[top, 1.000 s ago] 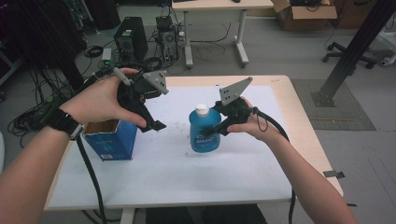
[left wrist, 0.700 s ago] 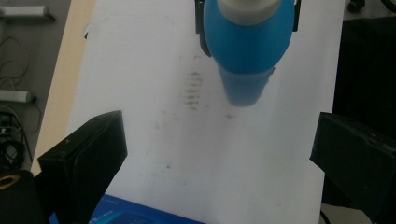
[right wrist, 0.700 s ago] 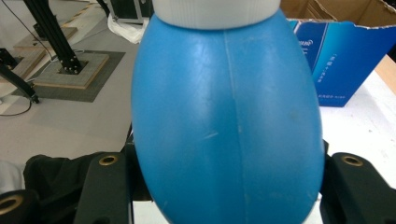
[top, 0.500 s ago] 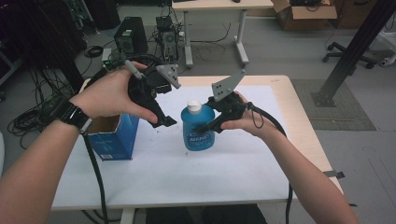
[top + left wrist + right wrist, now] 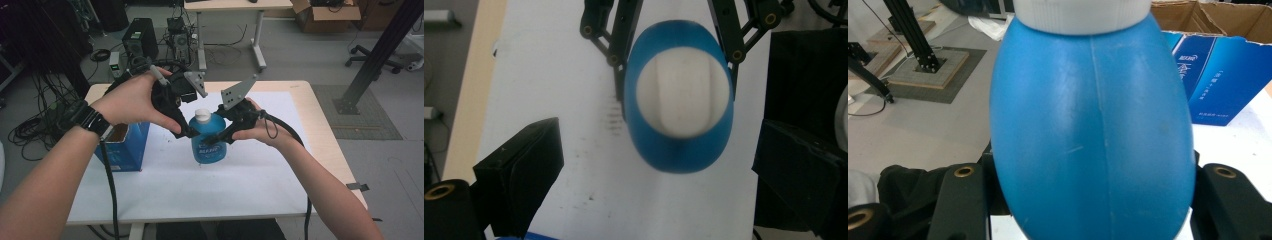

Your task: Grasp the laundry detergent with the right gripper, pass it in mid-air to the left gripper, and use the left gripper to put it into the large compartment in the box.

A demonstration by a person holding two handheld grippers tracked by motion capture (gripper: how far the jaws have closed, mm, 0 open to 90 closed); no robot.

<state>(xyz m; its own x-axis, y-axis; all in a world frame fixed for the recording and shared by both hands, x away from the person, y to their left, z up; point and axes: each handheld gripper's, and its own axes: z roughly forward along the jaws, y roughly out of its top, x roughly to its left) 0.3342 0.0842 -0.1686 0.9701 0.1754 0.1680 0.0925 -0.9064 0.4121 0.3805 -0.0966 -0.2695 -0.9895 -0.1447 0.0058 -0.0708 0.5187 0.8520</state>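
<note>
Nearest to the person, two forearms come in from the bottom of the high view and meet over the middle of the white sheet [image 5: 260, 185] that covers the wooden table [image 5: 327, 125]. The right gripper [image 5: 220, 141] pinches the round blue plastic bottle with a white screw cap [image 5: 207, 137] by its belly; in the right gripper view the blue body sits tight between the two black jaws, so the hold looks firm, and the bottle seems to be lifted a little from the sheet, though its base is hard to see. The left gripper [image 5: 186, 134] is just above and beside the cap, and its jaws stand wide apart, one on each side, without touching it; they have just been closing a little, with the cap between them. In the left gripper view the white cap [image 5: 682, 92] is seen from above, still seated on the neck. So the gripping of the bottle appears done, while the closing on the cap and the unscrewing are probably what is left. Farther to the left stands an open blue cardboard box [image 5: 122, 147], near the bottle but apart from it.
</note>
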